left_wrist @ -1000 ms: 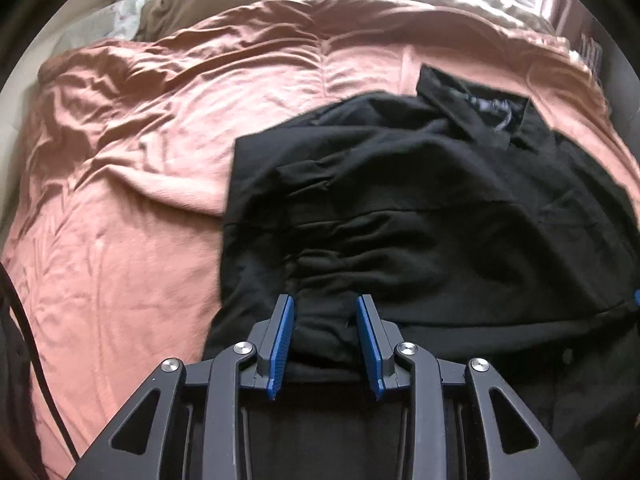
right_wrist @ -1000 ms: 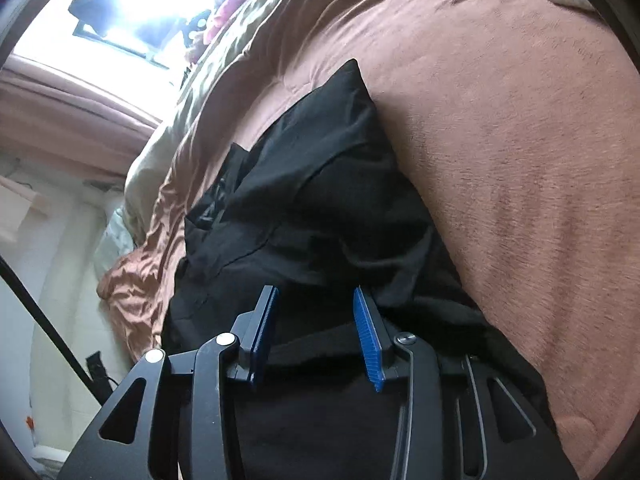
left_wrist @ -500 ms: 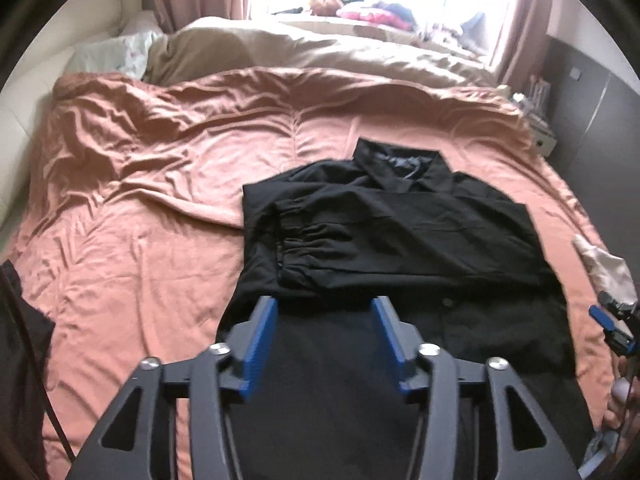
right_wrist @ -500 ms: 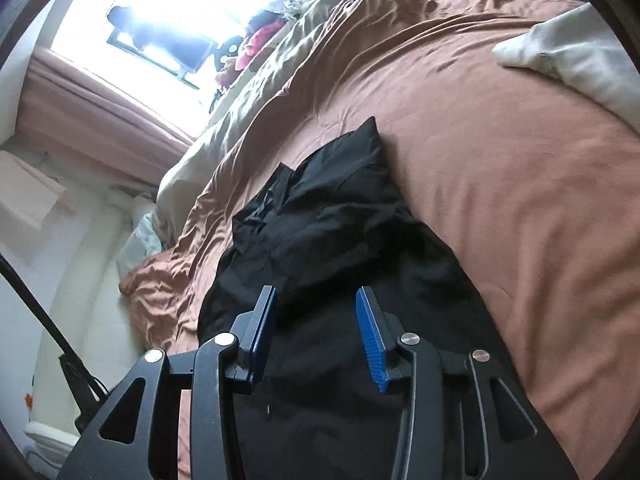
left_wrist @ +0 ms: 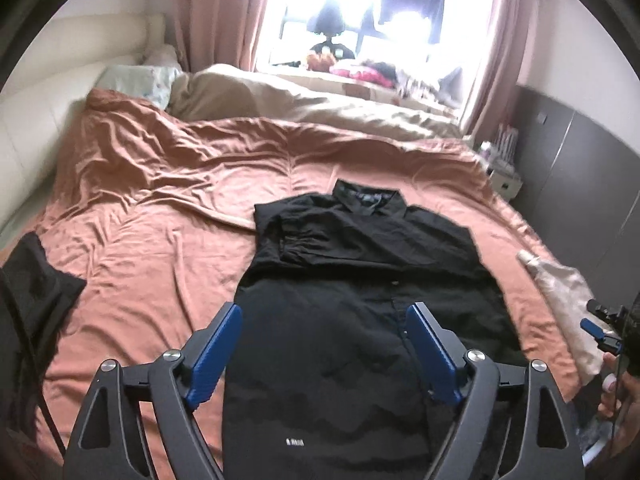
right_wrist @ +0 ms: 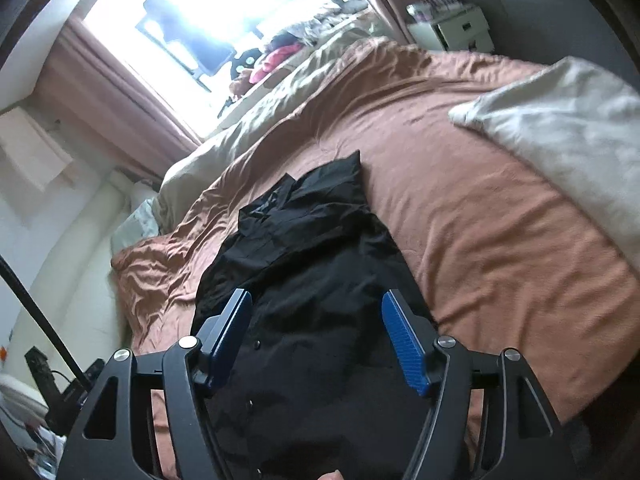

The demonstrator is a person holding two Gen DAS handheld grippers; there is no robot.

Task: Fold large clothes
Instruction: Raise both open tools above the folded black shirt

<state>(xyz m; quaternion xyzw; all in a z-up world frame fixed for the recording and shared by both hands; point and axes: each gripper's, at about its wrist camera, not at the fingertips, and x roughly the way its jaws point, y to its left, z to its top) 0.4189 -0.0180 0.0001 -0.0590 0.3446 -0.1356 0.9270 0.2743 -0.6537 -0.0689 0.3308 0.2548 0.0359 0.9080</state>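
Observation:
A black collared shirt [left_wrist: 360, 280] lies flat on the salmon-pink bedspread [left_wrist: 160, 208], collar toward the window, sleeves folded in over its chest. My left gripper [left_wrist: 324, 344] is open and empty, held above the shirt's lower half. The shirt also shows in the right wrist view [right_wrist: 304, 264]. My right gripper [right_wrist: 320, 332] is open and empty above the shirt's lower part. The right gripper's tip [left_wrist: 600, 332] shows at the right edge of the left wrist view.
A cream cloth [left_wrist: 560, 300] lies at the bed's right edge; it also shows in the right wrist view [right_wrist: 560, 132]. A dark garment [left_wrist: 36, 292] sits at the left edge. A beige duvet [left_wrist: 300, 108] and pillows lie by the window. A nightstand [right_wrist: 452, 28] stands by the bed.
Both grippers let go of the black shirt, opened wide and pulled back and up from it. The shirt now lies flat with more of the room in view.

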